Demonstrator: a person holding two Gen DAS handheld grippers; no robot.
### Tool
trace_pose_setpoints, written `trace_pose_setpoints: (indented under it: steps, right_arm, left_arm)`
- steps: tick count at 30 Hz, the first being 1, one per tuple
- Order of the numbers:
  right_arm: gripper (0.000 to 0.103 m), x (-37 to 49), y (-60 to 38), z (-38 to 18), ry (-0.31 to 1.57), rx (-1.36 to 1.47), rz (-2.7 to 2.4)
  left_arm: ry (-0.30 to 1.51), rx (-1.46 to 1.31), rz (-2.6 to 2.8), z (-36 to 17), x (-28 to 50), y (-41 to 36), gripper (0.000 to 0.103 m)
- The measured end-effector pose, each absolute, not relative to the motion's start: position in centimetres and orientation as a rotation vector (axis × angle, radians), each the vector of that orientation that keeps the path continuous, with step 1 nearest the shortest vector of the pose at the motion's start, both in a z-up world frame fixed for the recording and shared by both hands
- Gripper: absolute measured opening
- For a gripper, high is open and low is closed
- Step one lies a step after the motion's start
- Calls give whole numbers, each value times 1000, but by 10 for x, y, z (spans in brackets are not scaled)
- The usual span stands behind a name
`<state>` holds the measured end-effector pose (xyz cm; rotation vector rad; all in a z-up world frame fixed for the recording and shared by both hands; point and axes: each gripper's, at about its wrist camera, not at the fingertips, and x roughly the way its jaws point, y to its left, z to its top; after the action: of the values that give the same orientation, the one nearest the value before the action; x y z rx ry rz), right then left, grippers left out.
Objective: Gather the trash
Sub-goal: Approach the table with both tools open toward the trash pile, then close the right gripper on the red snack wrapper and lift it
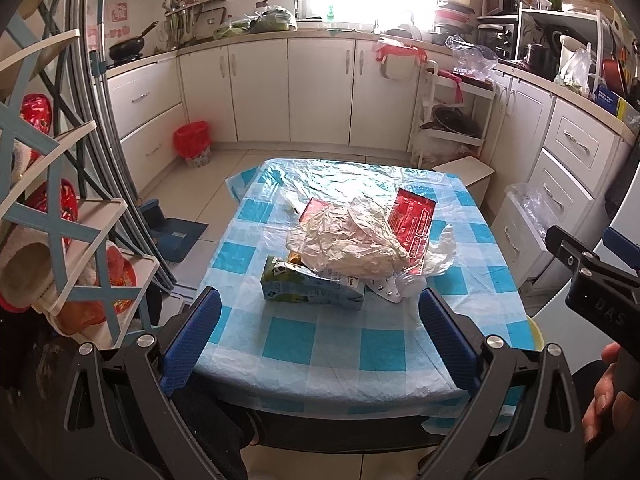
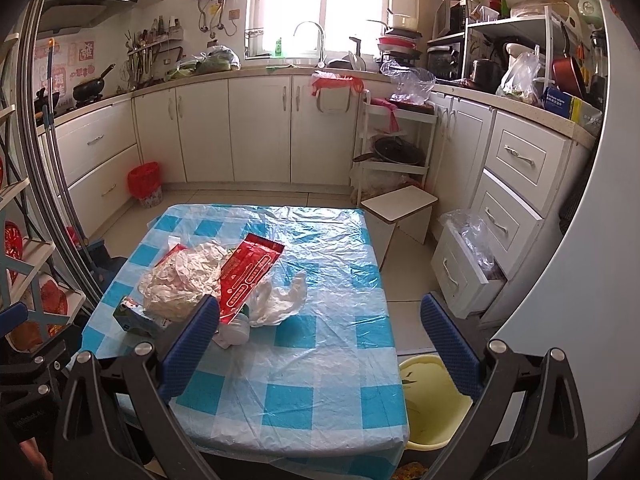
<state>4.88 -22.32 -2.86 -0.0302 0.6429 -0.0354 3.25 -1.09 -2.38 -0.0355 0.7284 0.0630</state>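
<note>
A pile of trash lies on the small table with a blue-and-white checked plastic cloth (image 1: 320, 344) (image 2: 320, 360). It holds a crumpled white wrapper (image 1: 344, 244) (image 2: 180, 280), a red foil packet (image 1: 412, 224) (image 2: 248, 276), a green-and-white carton (image 1: 308, 288) (image 2: 132, 316), a white plastic bag (image 1: 440, 252) (image 2: 280, 296) and a pill blister (image 1: 384, 290). My left gripper (image 1: 320, 332) is open and empty, just short of the carton. My right gripper (image 2: 320, 344) is open and empty over the table's near right part, right of the pile.
A yellow bin (image 2: 436, 404) stands on the floor by the table's near right corner. A red-lined bin (image 1: 193, 143) (image 2: 145, 184) stands by the far cabinets. A blue-and-white shelf rack (image 1: 60, 216) is at the left. A white stool (image 2: 404, 216) and open drawers (image 2: 468, 276) are at the right.
</note>
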Motion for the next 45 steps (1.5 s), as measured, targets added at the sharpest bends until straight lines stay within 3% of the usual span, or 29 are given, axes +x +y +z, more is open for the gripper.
trace_pose_setpoints:
  steps: [19, 34, 39, 45]
  right_arm:
    - [96, 104, -216, -65, 731, 5, 20]
    - [96, 165, -217, -119, 864, 188, 188]
    - [95, 189, -217, -134, 908, 229, 212]
    - [95, 231, -225, -150, 963, 293, 222]
  left_arm:
    - [794, -42, 78, -60, 88, 1, 95]
    - [834, -69, 48, -86, 128, 13, 95]
    - [817, 69, -28, -95, 134, -11, 95]
    - [724, 427, -106, -110, 136, -67, 95]
